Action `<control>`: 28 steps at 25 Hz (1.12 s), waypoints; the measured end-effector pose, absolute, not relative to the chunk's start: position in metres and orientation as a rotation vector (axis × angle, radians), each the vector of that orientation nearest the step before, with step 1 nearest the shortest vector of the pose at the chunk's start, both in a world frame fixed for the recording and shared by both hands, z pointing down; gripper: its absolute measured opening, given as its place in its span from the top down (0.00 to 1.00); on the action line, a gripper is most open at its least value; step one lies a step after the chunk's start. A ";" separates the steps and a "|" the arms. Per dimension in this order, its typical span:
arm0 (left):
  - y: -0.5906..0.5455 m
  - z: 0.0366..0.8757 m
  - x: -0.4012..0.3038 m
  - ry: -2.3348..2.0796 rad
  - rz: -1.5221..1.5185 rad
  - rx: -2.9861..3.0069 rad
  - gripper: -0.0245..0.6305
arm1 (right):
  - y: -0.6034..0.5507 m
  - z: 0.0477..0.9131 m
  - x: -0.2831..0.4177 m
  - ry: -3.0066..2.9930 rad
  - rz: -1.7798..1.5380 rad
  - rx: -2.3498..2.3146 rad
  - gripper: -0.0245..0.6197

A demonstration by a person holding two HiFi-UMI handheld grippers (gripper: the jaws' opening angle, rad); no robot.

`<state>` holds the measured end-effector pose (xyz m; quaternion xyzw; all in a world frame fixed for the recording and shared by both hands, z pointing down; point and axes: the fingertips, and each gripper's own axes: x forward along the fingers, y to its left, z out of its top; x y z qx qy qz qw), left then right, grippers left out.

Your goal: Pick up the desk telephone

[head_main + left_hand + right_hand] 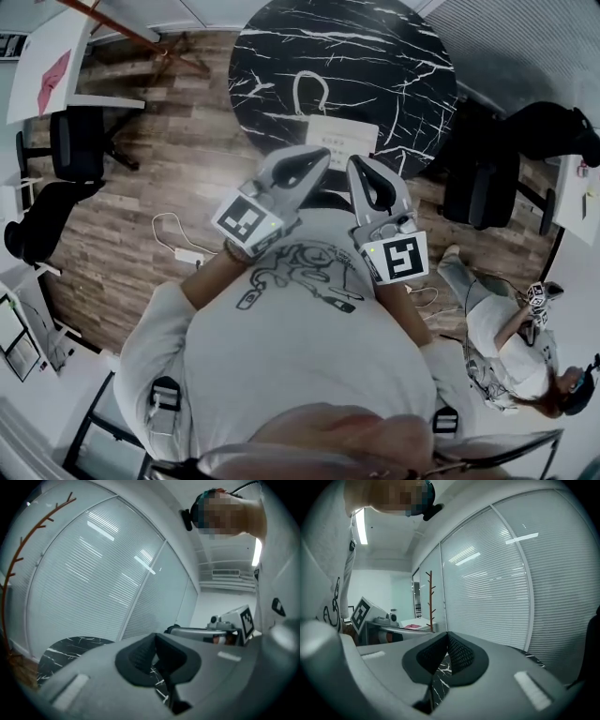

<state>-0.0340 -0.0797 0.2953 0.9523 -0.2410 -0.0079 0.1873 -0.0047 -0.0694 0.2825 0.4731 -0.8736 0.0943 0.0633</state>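
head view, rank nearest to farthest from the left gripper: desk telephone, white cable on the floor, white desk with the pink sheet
1. desk telephone, just ahead of the left gripper, on the black table.
2. white cable, on the floor to its left.
3. white desk, far upper-left corner.

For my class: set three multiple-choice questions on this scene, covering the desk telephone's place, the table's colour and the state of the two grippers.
1. Where is the desk telephone? A on the floor; B on the round table; C on a chair.
2. What colour is the round table? A plain white; B red; C black with white veins.
3. How are the left gripper and right gripper? A both shut, empty; B both wide open; C left shut on the telephone.
Answers: 1 B, the head view shows it on the table; 2 C, white veins cross the black top; 3 A, each gripper view shows jaws together, nothing between.
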 end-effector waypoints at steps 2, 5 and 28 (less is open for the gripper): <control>-0.080 0.298 -0.026 -0.685 -0.022 2.672 0.96 | -0.069 0.286 0.003 -2.633 0.295 1.423 0.95; -0.081 0.310 -0.016 -0.689 0.004 2.657 0.95 | -0.071 0.294 0.016 -2.616 0.318 1.437 0.95; -0.101 0.522 -0.003 -0.778 0.385 2.403 0.55 | -0.091 0.500 0.083 -2.337 0.608 1.391 0.55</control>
